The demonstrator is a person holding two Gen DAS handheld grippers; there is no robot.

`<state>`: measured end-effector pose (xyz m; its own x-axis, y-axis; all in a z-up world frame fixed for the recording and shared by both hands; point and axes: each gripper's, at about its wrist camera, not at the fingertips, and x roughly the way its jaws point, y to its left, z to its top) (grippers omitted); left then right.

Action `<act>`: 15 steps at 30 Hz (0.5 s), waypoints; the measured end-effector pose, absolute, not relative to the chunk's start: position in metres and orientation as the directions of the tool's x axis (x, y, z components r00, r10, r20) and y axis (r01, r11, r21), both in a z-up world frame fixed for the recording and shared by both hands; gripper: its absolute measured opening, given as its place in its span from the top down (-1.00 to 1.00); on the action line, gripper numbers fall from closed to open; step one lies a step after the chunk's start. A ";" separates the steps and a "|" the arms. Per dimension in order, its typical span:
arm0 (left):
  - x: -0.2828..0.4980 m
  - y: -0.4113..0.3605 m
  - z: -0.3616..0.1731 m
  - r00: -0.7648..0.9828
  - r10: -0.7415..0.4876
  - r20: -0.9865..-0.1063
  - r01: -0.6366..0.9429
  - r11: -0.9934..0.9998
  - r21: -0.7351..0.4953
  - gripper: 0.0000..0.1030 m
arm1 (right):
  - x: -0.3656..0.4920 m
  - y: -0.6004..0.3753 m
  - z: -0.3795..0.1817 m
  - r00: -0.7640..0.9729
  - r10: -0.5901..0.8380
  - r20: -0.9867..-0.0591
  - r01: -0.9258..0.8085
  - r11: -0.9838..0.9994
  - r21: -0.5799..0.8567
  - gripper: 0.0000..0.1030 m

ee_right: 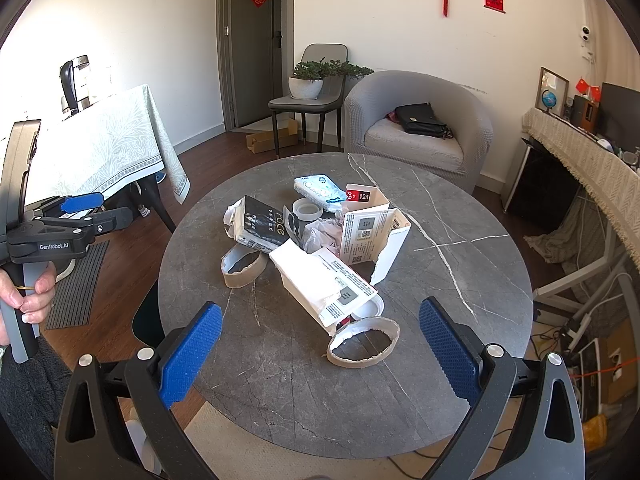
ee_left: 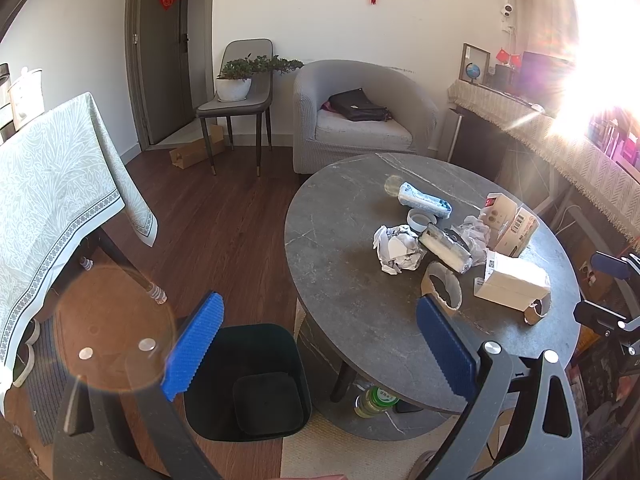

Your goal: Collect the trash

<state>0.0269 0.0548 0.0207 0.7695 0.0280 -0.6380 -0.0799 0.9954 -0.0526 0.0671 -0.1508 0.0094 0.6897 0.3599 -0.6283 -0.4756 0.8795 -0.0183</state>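
We see the trash heaped mid-way on the round grey table [ee_right: 460,216]: the white carton [ee_right: 320,280] lies flat with its long axis running from far-left to near-right, its torn end touching a cardboard tape ring [ee_right: 362,344] nearest us. A black-printed packet [ee_right: 262,228], crumpled paper [ee_left: 398,248] and an upright open box [ee_right: 372,232] crowd behind it. Our left gripper [ee_left: 320,344] hangs spread wide and empty above the black bin [ee_left: 244,380] beside the table, and our right gripper [ee_right: 320,354] is likewise spread and empty over the near table edge.

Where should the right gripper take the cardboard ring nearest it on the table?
Grip the near wall of the cardboard ring from above, one finger inside its open hole and one outside. It lies flat, thin-walled and hollow, right ahead of the open right gripper.
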 end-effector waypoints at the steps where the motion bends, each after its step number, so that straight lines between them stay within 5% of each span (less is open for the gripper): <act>1: 0.027 0.055 0.020 0.769 0.028 -0.638 -0.079 0.995 -0.052 -0.92 | 0.067 -0.151 0.009 0.690 0.360 -0.628 -0.475 0.880 -0.018 -0.94; 15: 0.027 0.054 0.020 0.769 0.029 -0.638 -0.080 0.995 -0.051 -0.93 | 0.067 -0.151 0.009 0.689 0.359 -0.630 -0.476 0.879 -0.019 -0.94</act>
<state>0.0273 0.0537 0.0204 0.7694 0.0287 -0.6381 -0.0797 0.9955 -0.0513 0.0668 -0.1513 0.0092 0.6887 0.3591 -0.6299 -0.4756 0.8794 -0.0187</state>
